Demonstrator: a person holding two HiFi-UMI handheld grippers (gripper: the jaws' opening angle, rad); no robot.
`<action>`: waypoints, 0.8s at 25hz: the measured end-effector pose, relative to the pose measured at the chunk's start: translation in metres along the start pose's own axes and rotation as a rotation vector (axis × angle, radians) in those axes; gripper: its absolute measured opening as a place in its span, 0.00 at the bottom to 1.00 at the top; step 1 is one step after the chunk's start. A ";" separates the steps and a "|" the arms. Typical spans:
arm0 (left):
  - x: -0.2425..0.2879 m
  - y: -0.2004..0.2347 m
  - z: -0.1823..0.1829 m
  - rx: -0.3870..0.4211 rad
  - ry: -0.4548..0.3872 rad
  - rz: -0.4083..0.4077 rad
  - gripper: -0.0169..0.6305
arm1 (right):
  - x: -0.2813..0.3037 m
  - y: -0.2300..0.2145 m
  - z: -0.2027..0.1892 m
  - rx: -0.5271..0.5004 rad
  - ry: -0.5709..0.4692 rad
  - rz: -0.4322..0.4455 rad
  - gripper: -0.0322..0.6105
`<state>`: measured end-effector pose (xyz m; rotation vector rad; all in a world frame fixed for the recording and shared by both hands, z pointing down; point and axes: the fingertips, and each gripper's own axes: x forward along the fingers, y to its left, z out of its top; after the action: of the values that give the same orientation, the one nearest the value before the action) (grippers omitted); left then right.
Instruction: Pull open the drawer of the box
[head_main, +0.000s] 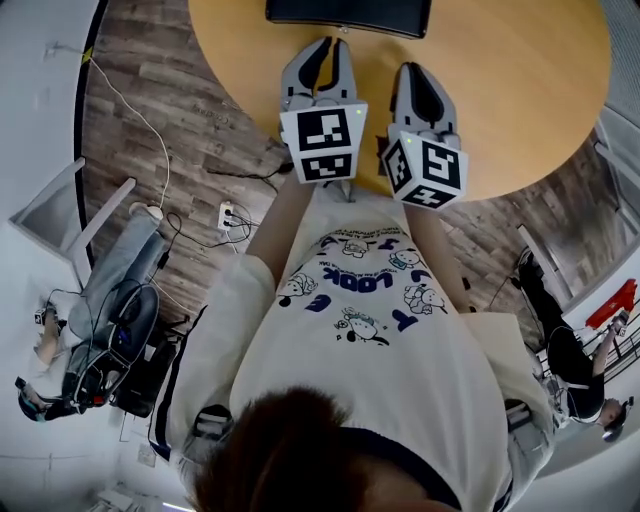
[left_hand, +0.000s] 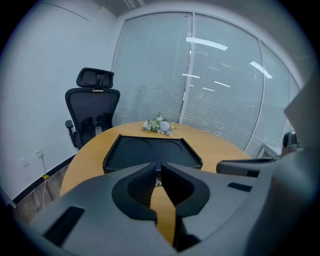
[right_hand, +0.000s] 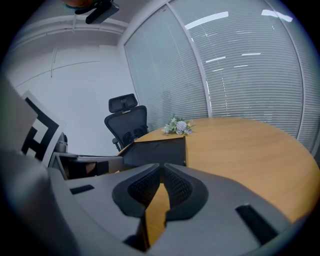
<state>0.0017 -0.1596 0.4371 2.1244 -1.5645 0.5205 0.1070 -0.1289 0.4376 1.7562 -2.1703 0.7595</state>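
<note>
Two grippers hang over the near edge of the round wooden table (head_main: 520, 90), each with its jaws together and nothing between them. The left gripper (head_main: 330, 48) is the one better placed. In the left gripper view its closed tips (left_hand: 159, 168) aim straight at the middle of the black box (left_hand: 152, 152), which lies at 12 o'clock and near, though not touched. The right gripper (head_main: 421, 72) sits just beside it, and from its own view (right_hand: 161, 167) the box (right_hand: 157, 150) lies off toward 11 o'clock, with only a corner and one side facing it.

In the head view the box (head_main: 348, 14) is laid with its long axis running 9 to 3 across the table. Its broad near face is turned to the person, so a drawer there would presumably pull toward 6 o'clock. I cannot make out a handle; a small glint past the left tips is too small to name.

Beyond the box, at 12 o'clock, lie some flowers (left_hand: 159, 125).
</note>
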 end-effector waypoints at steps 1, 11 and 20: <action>0.001 -0.001 -0.001 -0.003 0.007 -0.003 0.06 | -0.001 -0.002 -0.001 0.003 0.004 -0.005 0.11; 0.018 -0.002 -0.016 -0.027 0.059 -0.012 0.07 | 0.002 -0.013 -0.013 0.026 0.039 -0.039 0.12; 0.033 -0.004 -0.034 -0.051 0.110 -0.038 0.17 | 0.004 -0.016 -0.024 0.038 0.064 -0.053 0.11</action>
<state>0.0140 -0.1659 0.4829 2.0477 -1.4584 0.5689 0.1185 -0.1212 0.4637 1.7754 -2.0728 0.8379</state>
